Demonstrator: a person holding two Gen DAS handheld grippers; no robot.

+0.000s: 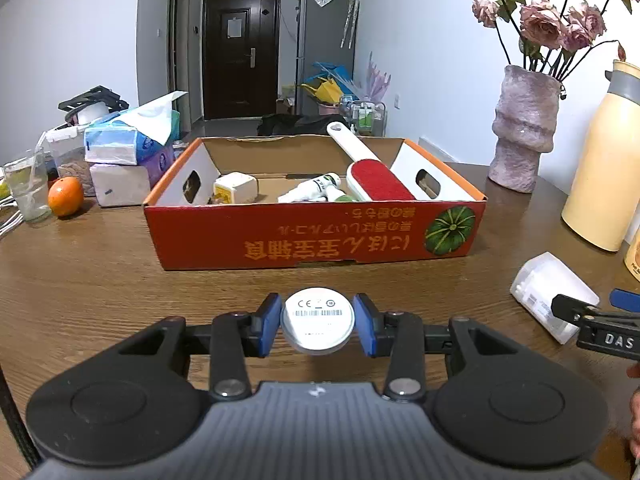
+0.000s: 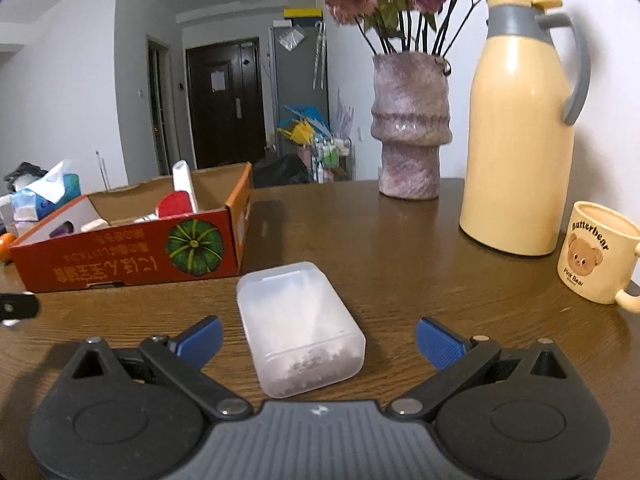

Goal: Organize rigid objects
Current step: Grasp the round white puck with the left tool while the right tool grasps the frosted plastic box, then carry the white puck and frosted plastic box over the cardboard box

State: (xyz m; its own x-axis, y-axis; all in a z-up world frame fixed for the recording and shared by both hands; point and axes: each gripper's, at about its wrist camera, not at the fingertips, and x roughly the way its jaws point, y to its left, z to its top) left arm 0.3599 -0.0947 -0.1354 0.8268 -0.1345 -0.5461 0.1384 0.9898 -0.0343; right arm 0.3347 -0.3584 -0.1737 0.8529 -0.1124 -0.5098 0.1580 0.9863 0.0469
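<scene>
L disc held, R lined up on the plastic case.

My left gripper (image 1: 318,324) jaws clamp a flat round white disc (image 1: 318,322), cardboard box (image 1: 316,236) straight ahead on the desk (image 2: 400,248). My right gripper (image 2: 318,340) jaws are wide open, straddling the frosted plastic case (image 2: 298,326), long axis running away from me, smooth w/ rounded corners.

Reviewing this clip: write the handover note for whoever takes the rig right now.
Left gripper: shut on the round white disc, held above the table in front of the red cardboard box.
Right gripper: open, fingers either side of the translucent plastic case, which lies on the table, not yet gripped.
Done: lint brush, white bottles and a white-and-yellow item are in the box.
Left: box the disc, then the case.
</scene>
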